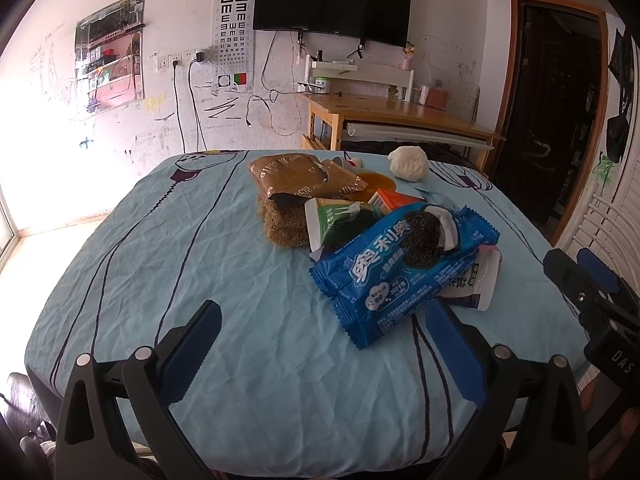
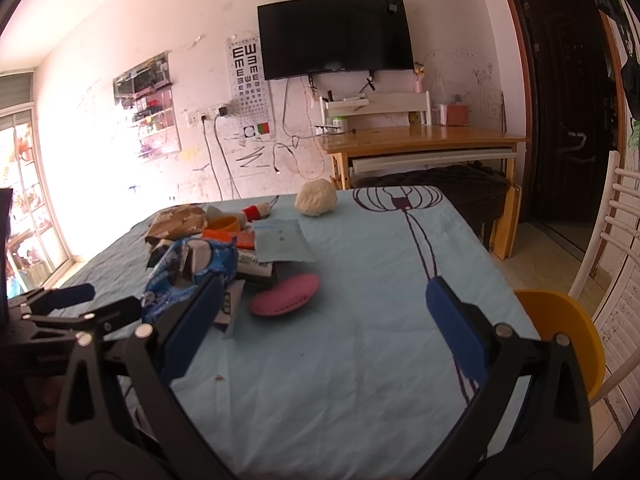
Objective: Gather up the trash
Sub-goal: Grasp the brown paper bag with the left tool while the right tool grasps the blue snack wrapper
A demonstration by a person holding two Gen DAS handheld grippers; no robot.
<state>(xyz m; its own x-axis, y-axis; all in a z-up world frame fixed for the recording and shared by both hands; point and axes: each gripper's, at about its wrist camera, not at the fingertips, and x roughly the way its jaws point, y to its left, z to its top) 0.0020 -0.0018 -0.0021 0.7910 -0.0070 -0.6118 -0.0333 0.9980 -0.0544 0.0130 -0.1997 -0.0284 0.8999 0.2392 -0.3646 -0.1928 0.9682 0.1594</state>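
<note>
Both grippers poised before the trash pile, nothing taken.
I hold the left gripper (image 1: 320, 344) and right gripper (image 2: 320, 320) with jaws spread, empty, low over the worktop (image 1: 240, 360), facing the blue biscuit packet (image 1: 404, 276).

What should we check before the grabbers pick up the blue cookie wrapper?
1. Left gripper open: ok, fingers wide apart, nothing held.
2. Right gripper open: ok, empty.
3. Blue cookie wrapper within reach: ok, just ahead of the left gripper.
4. Wrapper free to lift: not ok, it lies across a white pouch and a green packet.
5. Somewhere to put trash: cannot tell, no bin in view.
6. Pink oval object counts as trash: cannot tell.
</note>
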